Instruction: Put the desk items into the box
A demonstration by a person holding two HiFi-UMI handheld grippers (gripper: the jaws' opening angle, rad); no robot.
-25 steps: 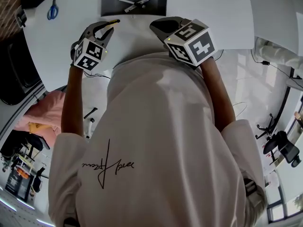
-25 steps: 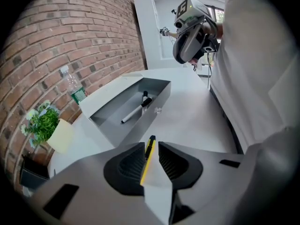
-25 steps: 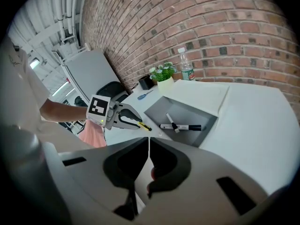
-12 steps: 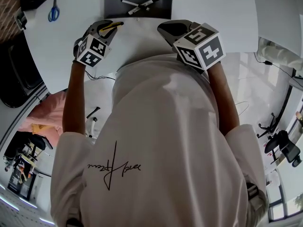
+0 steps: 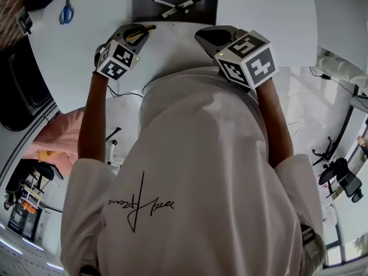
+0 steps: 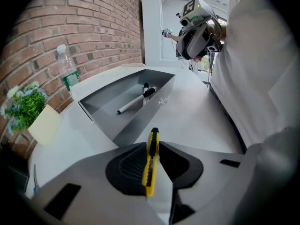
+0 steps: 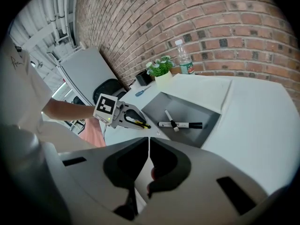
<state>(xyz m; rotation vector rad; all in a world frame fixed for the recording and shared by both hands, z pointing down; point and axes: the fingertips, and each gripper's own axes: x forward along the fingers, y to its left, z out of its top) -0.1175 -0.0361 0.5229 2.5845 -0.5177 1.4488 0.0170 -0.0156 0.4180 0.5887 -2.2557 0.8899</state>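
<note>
My left gripper (image 6: 151, 139) is shut on a yellow utility knife (image 6: 150, 163), which stands on edge between the pads with its black tip pointing at the box. The grey box (image 6: 101, 108) lies open on the white table just ahead and holds two black-and-white markers (image 6: 136, 100). In the head view the left gripper (image 5: 142, 33) with the knife (image 5: 138, 34) hovers just short of the box (image 5: 144, 7). My right gripper (image 7: 149, 142) is shut with nothing between its fingers; it hangs beside the left one, near the table's front edge (image 5: 210, 36).
Blue-handled scissors (image 5: 65, 13) lie at the table's far left. A water bottle (image 6: 67, 71), a potted plant (image 6: 23, 109) and a pale yellow pad (image 6: 44, 125) stand along the brick wall. The person's white shirt fills the lower head view.
Both grippers have shifted slightly right and closer to the box. The left one still carries the yellow knife.
</note>
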